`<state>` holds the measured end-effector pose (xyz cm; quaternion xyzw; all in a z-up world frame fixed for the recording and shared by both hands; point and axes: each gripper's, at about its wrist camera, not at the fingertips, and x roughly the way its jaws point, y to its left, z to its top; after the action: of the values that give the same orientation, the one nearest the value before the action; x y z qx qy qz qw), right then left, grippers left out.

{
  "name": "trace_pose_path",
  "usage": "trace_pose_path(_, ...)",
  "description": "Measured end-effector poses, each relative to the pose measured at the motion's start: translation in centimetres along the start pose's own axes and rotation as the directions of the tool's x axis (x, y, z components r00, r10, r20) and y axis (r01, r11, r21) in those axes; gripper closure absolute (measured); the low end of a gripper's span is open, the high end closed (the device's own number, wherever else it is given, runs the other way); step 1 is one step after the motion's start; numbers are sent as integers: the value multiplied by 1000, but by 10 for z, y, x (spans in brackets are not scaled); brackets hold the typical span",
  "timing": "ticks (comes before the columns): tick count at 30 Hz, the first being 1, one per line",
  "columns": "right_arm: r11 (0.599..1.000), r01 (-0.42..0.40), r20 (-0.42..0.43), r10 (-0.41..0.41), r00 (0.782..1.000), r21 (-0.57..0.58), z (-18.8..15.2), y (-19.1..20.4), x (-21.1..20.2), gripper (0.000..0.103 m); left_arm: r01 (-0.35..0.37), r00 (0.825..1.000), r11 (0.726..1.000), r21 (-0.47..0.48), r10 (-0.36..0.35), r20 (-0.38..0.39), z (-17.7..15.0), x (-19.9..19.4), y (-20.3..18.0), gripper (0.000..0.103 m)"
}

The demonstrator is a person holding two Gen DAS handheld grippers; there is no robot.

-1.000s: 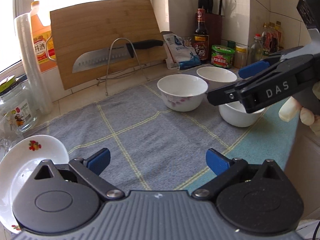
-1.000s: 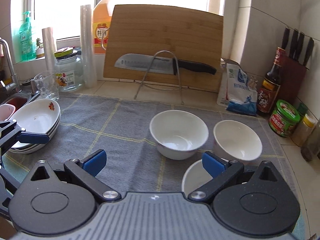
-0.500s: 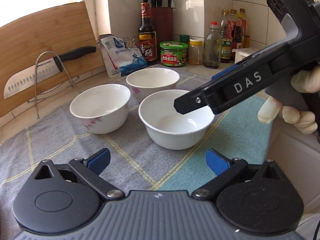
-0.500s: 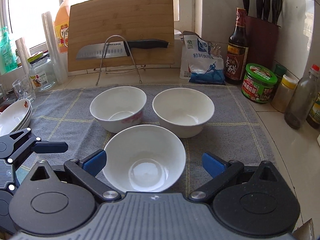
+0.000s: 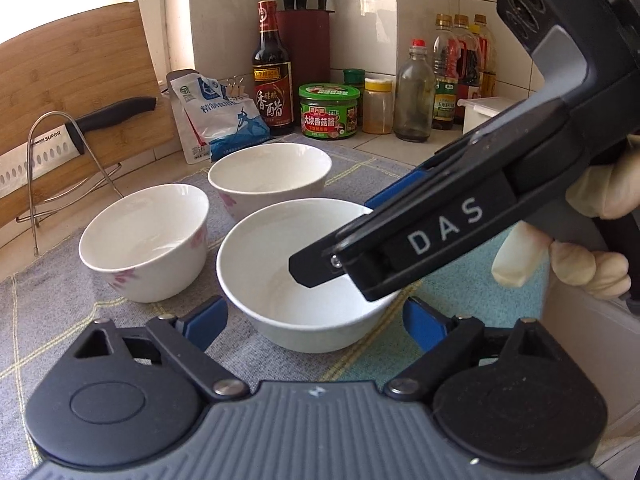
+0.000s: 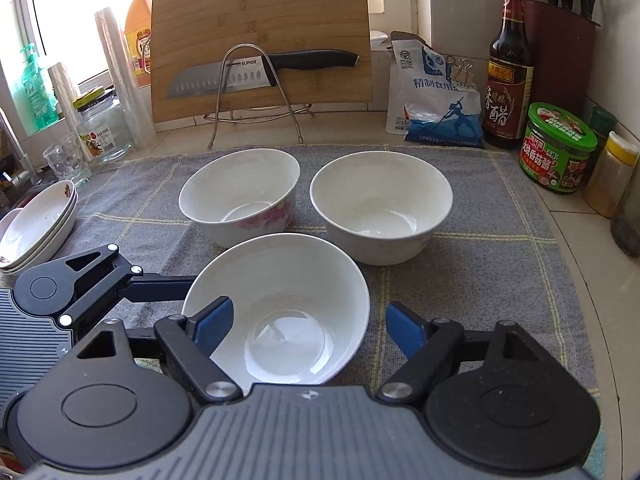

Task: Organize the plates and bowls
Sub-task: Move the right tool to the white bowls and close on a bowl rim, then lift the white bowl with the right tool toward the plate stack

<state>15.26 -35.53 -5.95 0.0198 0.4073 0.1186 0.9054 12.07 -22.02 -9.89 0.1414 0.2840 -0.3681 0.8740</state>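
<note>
At the worktop's near edge, both my tools (image 6: 306,322) (image 5: 314,320) are closing around the nearest bowl (image 6: 280,304), not yet gripping; I should pinch its rim squarely.

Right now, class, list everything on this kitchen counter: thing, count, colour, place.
Bowls: three, white, on grey cloth.
Plates: stack, white, left edge.
Cutting board: one, wooden, against wall.
Knife: one, black handle, on wire rack.
Salt bag: one, white-blue, right of board.
Vinegar bottle: one, dark, by knife block.
Green-lidded jar: one, right.
Left gripper: closing around nearest bowl.
Right gripper: closing, same bowl.
</note>
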Motion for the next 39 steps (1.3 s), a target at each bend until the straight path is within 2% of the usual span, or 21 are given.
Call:
trace_pose_path(4, 1000, -24, -16, 24, 1000, 1, 1, -2, 4, 28, 0, 1000, 1000, -3, 0, -3, 0, 2, -1, 16)
trace_pose_path(9, 999, -36, -26, 36, 999, 13, 3, -4, 6, 31, 4, 1000, 1000, -11, -4, -1, 0, 3, 1, 18)
trace_pose_path(16, 992, -80, -30, 83, 996, 96, 6, -14, 5, 33, 11, 1000, 1000, -14, -11, -5, 0, 2, 3, 18)
trace_pose_path(20, 995, -65, -40, 68, 997, 74, 5, -8, 4, 33, 16, 1000, 1000, -17, -17, -11, 1, 0, 4, 18)
trace_pose_path(26, 995, -85, -35, 87, 996, 59, 6, 2, -3, 33, 7, 1000, 1000, -16, -7, -6, 2, -13, 6, 18)
trace_pose_path(39, 984, -176, -29, 175, 984, -28, 12, 55, -8, 33, -74, 997, 994, -85, 73, -19, -15, -60, 31, 18)
